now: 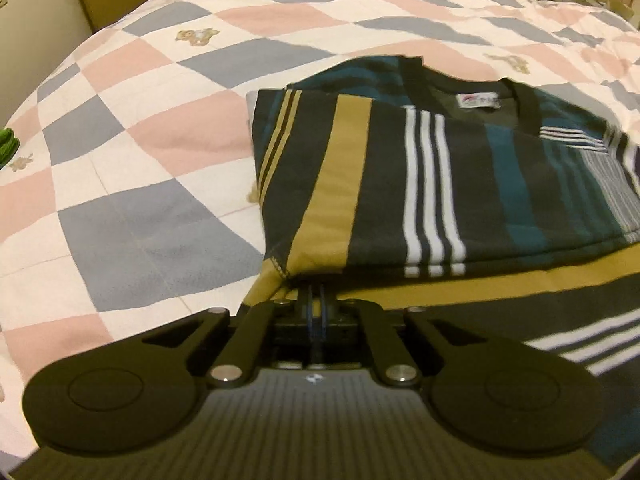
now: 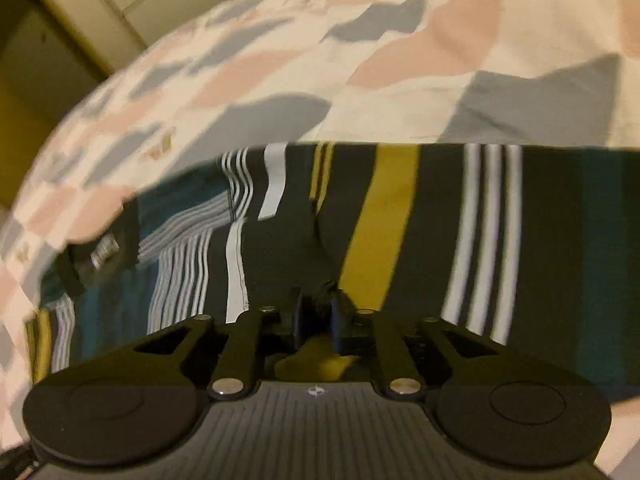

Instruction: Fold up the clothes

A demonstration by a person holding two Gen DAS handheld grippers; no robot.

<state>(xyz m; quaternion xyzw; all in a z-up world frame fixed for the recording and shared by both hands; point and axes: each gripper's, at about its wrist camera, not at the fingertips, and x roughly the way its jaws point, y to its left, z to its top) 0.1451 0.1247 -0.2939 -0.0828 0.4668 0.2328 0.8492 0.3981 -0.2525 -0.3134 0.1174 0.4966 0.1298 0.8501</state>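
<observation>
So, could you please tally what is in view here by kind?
Striped shirt: 1
Checked quilt: 1
Grippers: 2, left gripper and right gripper, each shut on the shirt
Green item at the left edge: 1
Total: 5

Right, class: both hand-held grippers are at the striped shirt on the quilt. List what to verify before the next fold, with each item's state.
1. Left hand-held gripper shut on the striped shirt hem: ok.
2. Right hand-held gripper pinching fabric: ok.
3. Collar end lying flat: ok.
4. Quilt bare beside the shirt: ok.
5. Both layers caught in each grip: cannot tell.
</observation>
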